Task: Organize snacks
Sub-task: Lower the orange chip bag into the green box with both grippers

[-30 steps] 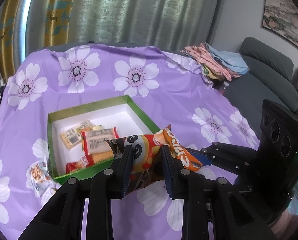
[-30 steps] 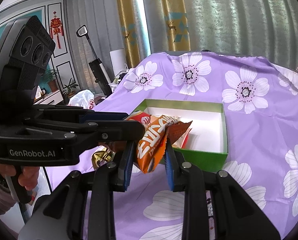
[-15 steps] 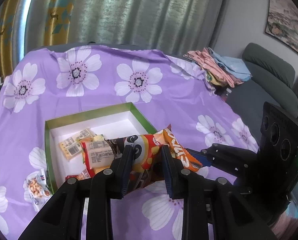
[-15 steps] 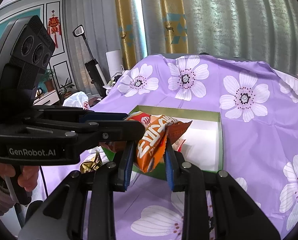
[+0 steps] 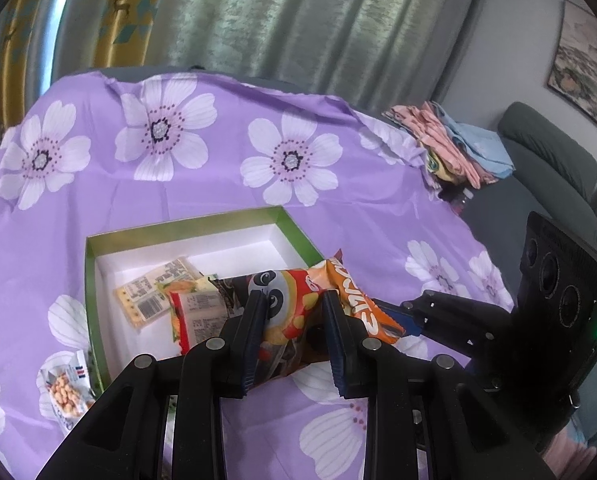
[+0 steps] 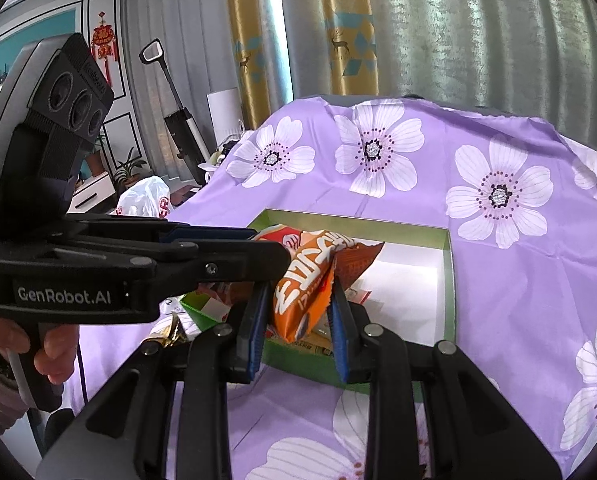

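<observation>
Gripping the panda snack bag (image 5: 286,312) between its pads, the left claw (image 5: 294,336) was clamped shut on the crinkled packet, presumably so it could be carried over the box without slipping. Beside it the right claw (image 6: 298,316) was likewise closed on the orange snack bag (image 6: 310,280), pinched near its lower end so the rest stood up above the near wall. Just beyond lay the green box (image 5: 186,224) on the purple flowered table (image 5: 202,184), several packets already gathered in its near-left corner, the far half bare. One peanut packet (image 5: 64,388) sat outside, just beside the box's left wall, apparently not yet sorted.
</observation>
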{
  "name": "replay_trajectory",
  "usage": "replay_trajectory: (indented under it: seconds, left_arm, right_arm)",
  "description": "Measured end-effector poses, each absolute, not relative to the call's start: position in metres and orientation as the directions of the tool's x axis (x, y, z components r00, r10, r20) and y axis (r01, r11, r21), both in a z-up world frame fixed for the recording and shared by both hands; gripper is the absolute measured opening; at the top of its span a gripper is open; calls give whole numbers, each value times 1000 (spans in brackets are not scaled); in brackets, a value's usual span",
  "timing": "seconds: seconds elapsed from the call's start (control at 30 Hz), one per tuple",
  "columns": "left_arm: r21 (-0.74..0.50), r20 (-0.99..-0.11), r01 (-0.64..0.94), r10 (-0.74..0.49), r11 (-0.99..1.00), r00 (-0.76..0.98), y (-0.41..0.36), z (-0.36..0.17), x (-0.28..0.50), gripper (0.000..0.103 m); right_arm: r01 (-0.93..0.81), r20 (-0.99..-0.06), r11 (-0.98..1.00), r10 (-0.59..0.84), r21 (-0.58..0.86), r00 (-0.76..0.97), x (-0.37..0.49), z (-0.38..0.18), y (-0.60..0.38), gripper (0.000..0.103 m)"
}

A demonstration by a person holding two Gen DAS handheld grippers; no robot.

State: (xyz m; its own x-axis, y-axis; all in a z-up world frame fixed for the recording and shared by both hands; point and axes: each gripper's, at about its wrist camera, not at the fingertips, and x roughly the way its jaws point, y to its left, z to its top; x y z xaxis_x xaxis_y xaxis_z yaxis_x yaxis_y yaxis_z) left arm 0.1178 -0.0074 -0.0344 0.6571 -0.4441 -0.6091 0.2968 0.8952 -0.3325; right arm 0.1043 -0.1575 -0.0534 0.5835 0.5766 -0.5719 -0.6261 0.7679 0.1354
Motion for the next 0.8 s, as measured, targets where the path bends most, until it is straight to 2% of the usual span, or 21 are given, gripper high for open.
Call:
replay_trajectory:
  seconds: [0.43,0.8]
  left_arm:
    - [-398,-667,219,-445,891,597,13,-72,163,28]
    - [-407,-708,182,-435,895,556,16,-103,185,28]
  right_arm:
    - [-627,-650,764,556,154,518,149,-84,-135,29]
    - [-618,-714,771,520,154,470,173,-111,-125,29]
